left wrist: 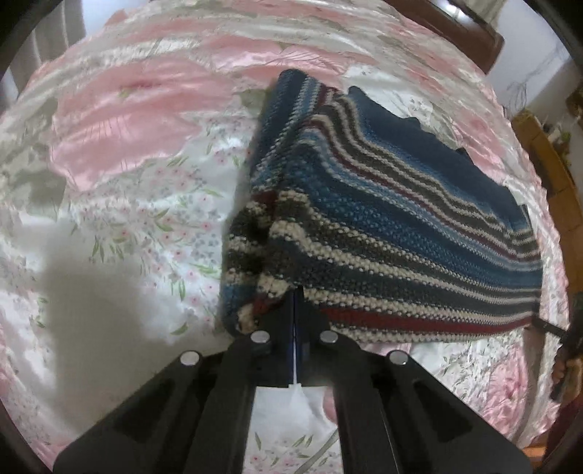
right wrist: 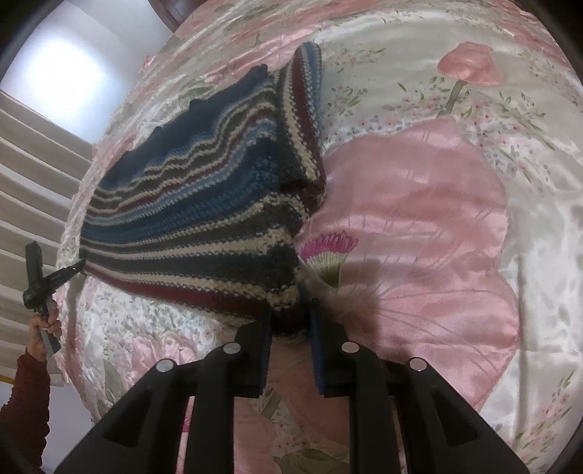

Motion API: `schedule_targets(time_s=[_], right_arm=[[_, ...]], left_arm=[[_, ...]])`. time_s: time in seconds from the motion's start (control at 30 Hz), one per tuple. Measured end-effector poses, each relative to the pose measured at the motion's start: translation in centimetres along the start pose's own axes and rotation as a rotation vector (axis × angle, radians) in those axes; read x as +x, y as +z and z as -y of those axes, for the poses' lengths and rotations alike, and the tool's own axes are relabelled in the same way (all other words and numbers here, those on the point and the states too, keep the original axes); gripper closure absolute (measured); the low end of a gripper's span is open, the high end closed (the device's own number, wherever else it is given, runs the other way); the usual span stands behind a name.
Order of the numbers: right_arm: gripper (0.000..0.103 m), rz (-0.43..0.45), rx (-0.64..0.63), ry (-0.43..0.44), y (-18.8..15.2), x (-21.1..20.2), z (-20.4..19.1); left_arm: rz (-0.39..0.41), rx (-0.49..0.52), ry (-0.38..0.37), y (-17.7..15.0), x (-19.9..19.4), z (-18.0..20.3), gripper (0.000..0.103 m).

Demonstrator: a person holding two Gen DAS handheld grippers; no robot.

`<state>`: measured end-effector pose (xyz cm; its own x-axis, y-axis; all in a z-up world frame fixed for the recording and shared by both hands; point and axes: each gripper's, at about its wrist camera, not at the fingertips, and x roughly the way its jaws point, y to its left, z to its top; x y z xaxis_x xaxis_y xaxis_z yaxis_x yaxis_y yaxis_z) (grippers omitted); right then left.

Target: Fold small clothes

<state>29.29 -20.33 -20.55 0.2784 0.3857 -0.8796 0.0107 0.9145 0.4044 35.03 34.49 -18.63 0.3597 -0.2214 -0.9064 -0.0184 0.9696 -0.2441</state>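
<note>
A knitted sweater (left wrist: 382,226) with blue, cream, grey and dark red stripes is held up by its hem, with its far end resting on the bed. My left gripper (left wrist: 296,302) is shut on one hem corner, the fabric bunched over its fingertips. My right gripper (right wrist: 290,313) is shut on the other hem corner of the sweater (right wrist: 204,204), a thick wad of knit between its pads. In the right wrist view, the left gripper (right wrist: 78,269) pinches the hem at the far left. The hem hangs stretched between both grippers.
A shiny pink and white floral bedspread (left wrist: 138,153) covers the bed (right wrist: 419,204) under the sweater. A wooden headboard (left wrist: 462,29) and a wooden piece of furniture (left wrist: 546,156) border it. A person's hand (right wrist: 43,324) in a dark red sleeve (right wrist: 25,393) holds the left tool, near a curtain (right wrist: 29,189).
</note>
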Motion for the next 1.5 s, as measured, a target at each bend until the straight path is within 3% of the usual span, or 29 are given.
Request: schedule_targets(time_s=[0.07, 0.13, 0.17, 0.2, 0.27, 0.4, 0.6, 0.83, 0.93, 1.03, 1.07, 1.1, 1.2, 1.37, 1.5], right_arm=[[0.077, -0.008, -0.006, -0.021, 0.1, -0.3, -0.4], [0.062, -0.007, 0.012, -0.039, 0.5, -1.1, -0.7], [0.053, 0.007, 0.022, -0.044, 0.8, -1.8, -0.8], [0.039, 0.029, 0.036, -0.046, 1.2, -2.6, -0.8], [0.024, 0.061, 0.062, -0.035, 2.1, -3.7, -0.7], [0.02, 0.069, 0.109, -0.013, 4.7, -4.1, -0.4], [0.02, 0.018, 0.12, 0.004, 7.0, -1.4, -0.8], [0.021, -0.037, 0.127, 0.02, 7.9, 2.2, -0.8], [0.03, -0.036, 0.127, 0.016, 8.1, 3.1, -1.1], [0.049, -0.033, 0.122, 0.006, 8.2, 3.6, -1.7], [0.065, -0.04, 0.124, 0.032, 8.3, 3.6, -1.7], [0.07, -0.046, 0.133, 0.061, 8.2, 3.5, -1.8], [0.077, -0.004, 0.064, 0.048, 8.3, 1.9, -3.5], [0.081, 0.121, -0.002, 0.112, 7.6, -3.7, -5.4], [0.081, 0.106, 0.053, 0.079, 6.9, -3.7, -3.0]], left_arm=[[0.002, 0.021, 0.008, 0.0, -0.6, 0.8, 0.103], [0.011, 0.014, 0.021, 0.2, -1.3, 1.2, 0.086], [0.031, 0.009, 0.034, 0.3, -2.1, 1.5, 0.065], [0.064, 0.012, 0.049, 0.4, -3.1, 1.9, 0.051], [0.132, 0.039, 0.098, 0.8, -4.8, 3.0, 0.05], [0.156, 0.101, 0.056, 2.4, -5.6, 6.2, 0.048], [0.082, 0.151, 0.011, 4.1, -2.0, 10.0, 0.048], [0.003, 0.145, 0.037, 4.5, 3.0, 9.6, 0.048], [-0.014, 0.145, 0.027, 4.7, 4.2, 9.0, 0.048], [-0.018, 0.163, 0.033, 4.6, 4.5, 9.0, 0.047], [-0.019, 0.161, 0.03, 4.6, 4.5, 8.9, 0.047], [-0.02, 0.155, 0.023, 4.7, 4.5, 8.8, 0.047], [-0.028, 0.133, 0.002, 4.8, 4.4, 8.4, 0.047], [-0.068, 0.113, -0.052, 4.5, 3.8, 8.0, 0.047], [-0.087, 0.106, -0.087, 4.0, 3.7, 8.0, 0.047]])
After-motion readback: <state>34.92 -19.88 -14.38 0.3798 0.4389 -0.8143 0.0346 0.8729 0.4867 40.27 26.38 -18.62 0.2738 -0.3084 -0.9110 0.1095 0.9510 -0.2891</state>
